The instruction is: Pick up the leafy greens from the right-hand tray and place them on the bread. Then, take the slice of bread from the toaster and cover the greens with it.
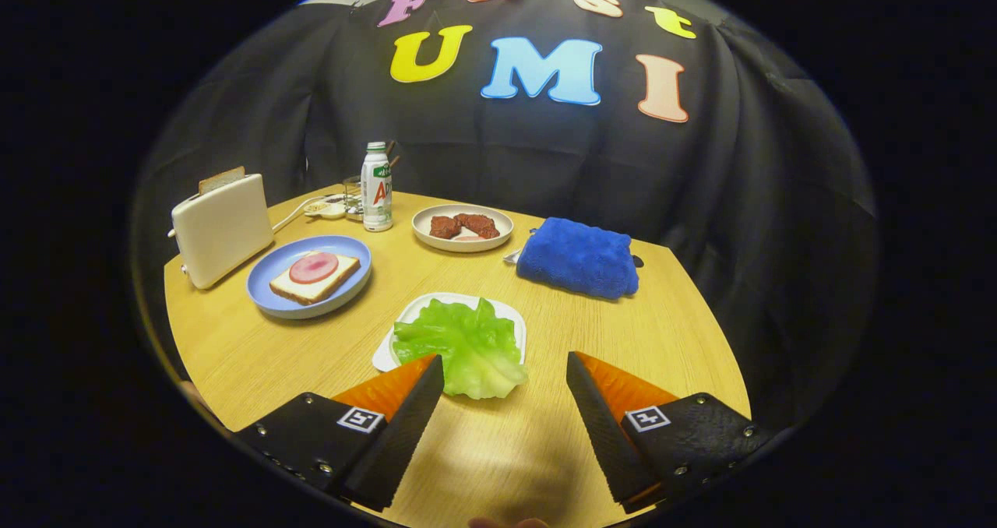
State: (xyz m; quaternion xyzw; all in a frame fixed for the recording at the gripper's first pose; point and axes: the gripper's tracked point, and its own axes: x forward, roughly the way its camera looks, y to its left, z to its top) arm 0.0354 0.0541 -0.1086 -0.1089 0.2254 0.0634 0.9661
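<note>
Two fingers of the tongs point(505, 372) stand wide apart, gripping nothing, above the worktop point(662, 318). Leafy greens point(463, 345) lie on a white tray point(405, 318) just ahead, beside the left finger. Bread point(315, 279) rests on a blue plate point(269, 267) near the toaster point(222, 228).

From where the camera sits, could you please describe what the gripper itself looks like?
The gripper has two wedge-shaped fingers that taper to narrow tips, their inner faces finely textured. Each finger is fixed to a flat black plate with small metal screws along its edges. Each plate carries a small square black-and-white marker. No cables show.
</note>
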